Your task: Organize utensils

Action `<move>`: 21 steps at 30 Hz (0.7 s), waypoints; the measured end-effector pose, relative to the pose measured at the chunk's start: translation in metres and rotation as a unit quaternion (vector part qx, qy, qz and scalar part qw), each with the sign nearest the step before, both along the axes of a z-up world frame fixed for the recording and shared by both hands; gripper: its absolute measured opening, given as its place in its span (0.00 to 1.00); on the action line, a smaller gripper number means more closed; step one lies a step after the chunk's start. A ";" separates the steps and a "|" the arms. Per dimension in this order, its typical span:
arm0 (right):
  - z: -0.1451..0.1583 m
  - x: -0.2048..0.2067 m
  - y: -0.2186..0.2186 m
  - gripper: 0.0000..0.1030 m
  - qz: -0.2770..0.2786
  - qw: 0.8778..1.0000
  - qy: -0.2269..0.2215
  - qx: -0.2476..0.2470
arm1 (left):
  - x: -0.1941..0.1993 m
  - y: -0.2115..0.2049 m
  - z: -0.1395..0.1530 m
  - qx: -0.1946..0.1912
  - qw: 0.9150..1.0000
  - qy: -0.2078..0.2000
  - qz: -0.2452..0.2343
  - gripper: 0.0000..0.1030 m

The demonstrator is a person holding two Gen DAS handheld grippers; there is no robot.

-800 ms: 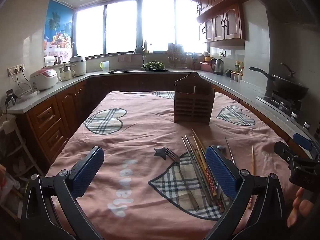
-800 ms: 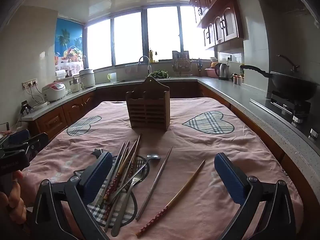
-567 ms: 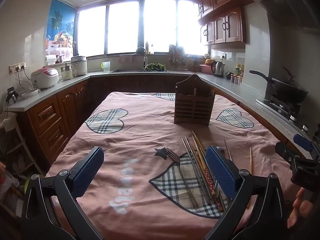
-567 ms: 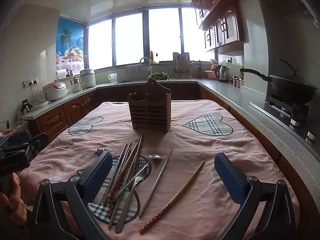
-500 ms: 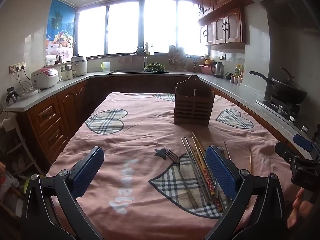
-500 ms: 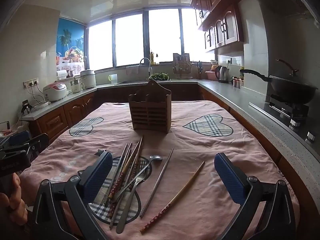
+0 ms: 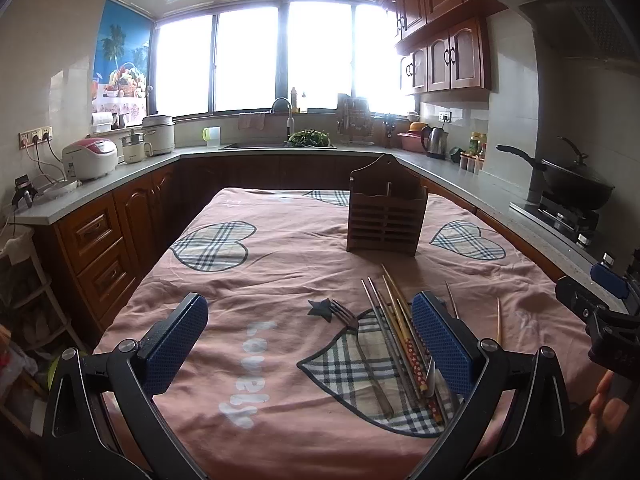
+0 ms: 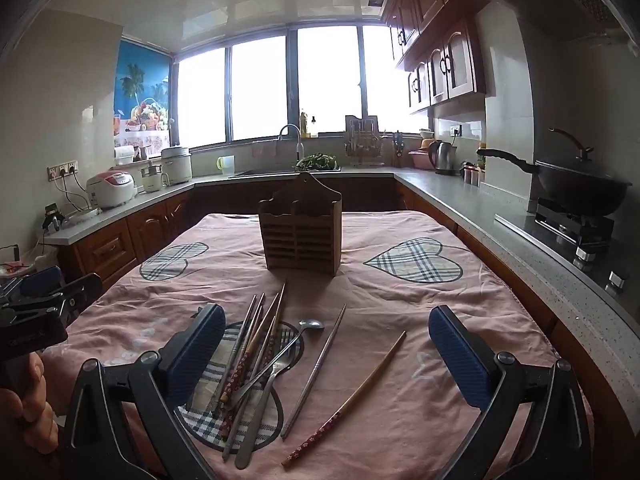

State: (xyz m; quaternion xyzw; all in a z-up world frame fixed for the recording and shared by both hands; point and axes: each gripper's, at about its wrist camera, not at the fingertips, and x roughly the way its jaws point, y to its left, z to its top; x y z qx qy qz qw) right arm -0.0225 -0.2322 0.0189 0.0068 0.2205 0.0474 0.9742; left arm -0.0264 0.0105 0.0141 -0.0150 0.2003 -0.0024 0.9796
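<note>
Left gripper (image 7: 310, 338) held spread, nothing gripped; metal and patterned wooden chopsticks (image 8: 256, 344), steel fork (image 8: 264, 400) and spoon (image 8: 310, 325) piled on quilted pink cloth (image 8: 400, 292); slatted wooden holder (image 8: 300, 238) seen upright behind; right gripper (image 8: 326, 350) likewise spread.

Left wrist view of a kitchen table with utensils and a wooden holder.

The left gripper (image 7: 310, 338), its blue-padded fingers (image 7: 176, 340) spread wide, hovers above a pink tablecloth with plaid hearts (image 7: 280, 264). A loose bundle of metal and wooden chopsticks (image 7: 396, 328) and a metal fork (image 7: 360, 340) lie near the right finger. A slatted brown wooden utensil holder (image 7: 386, 218) stands upright beyond them. The other black gripper (image 7: 600, 320) shows at the right edge.
</note>
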 end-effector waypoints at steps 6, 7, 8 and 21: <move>-0.002 0.002 -0.002 0.99 0.002 1.000 0.002 0.004 | -0.001 -0.001 -0.003 0.000 1.000 -0.002 0.002 1.00; -0.002 0.002 -0.002 0.99 0.001 1.000 0.001 0.004 | -0.001 0.000 -0.003 0.000 1.000 -0.003 0.002 1.00; -0.002 0.003 -0.003 1.00 0.001 1.000 0.001 0.005 | -0.001 0.000 -0.002 0.000 1.000 -0.003 0.002 1.00; 0.000 0.000 -0.004 1.00 0.003 1.000 -0.003 0.006 | 0.000 -0.003 -0.003 0.001 1.000 -0.006 0.005 1.00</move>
